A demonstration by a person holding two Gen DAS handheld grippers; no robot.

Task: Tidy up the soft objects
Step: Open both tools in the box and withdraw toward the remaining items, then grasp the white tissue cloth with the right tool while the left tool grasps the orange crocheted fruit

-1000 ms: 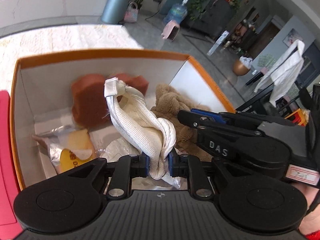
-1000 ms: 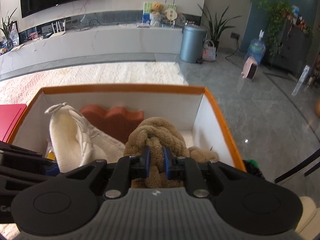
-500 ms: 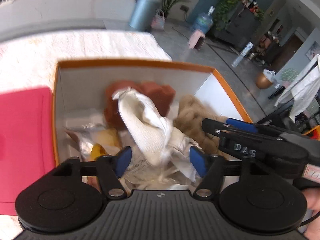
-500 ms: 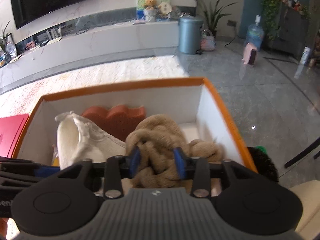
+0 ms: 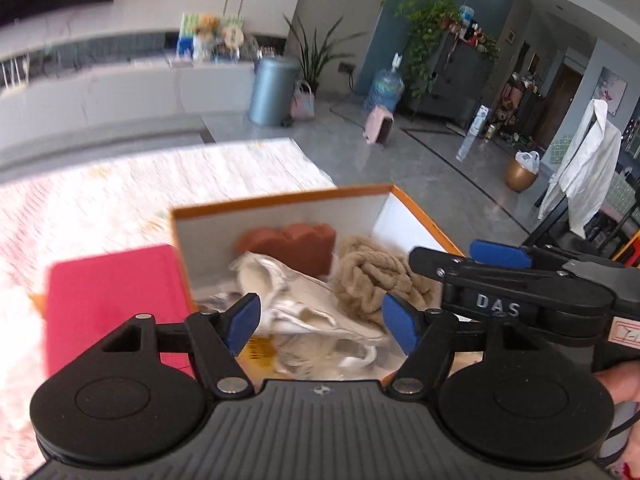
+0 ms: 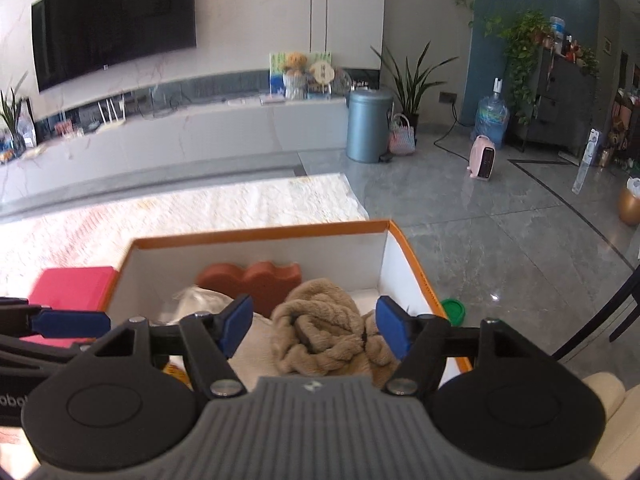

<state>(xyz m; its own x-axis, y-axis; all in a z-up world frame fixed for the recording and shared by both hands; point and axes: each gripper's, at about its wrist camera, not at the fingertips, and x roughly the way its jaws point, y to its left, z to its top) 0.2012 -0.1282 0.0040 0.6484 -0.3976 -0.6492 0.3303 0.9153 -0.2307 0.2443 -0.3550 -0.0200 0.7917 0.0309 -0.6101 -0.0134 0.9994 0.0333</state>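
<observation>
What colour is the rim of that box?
Orange, around the box; its walls are white inside. Clearest in the right wrist view.

One orange-rimmed box point(image 6: 416, 268) holds three soft things (white cloth point(image 5: 280, 296), tan towel point(image 6: 320, 332), rust sponge point(image 6: 256, 280)).

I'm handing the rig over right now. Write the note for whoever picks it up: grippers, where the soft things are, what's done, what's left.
Left gripper: open, jaws just opened, nothing gripped; the white cloth lies loose below it in the orange box.
Right gripper: open, jaws just opened, nothing gripped; the knotted brown towel sits below it in the box.
Also in the box: a red-brown sponge at the back wall, packets on the left.
Done: cloth and towel are both in the box.
Left: nothing else soft shows in these views; check the table beside the red box.
</observation>
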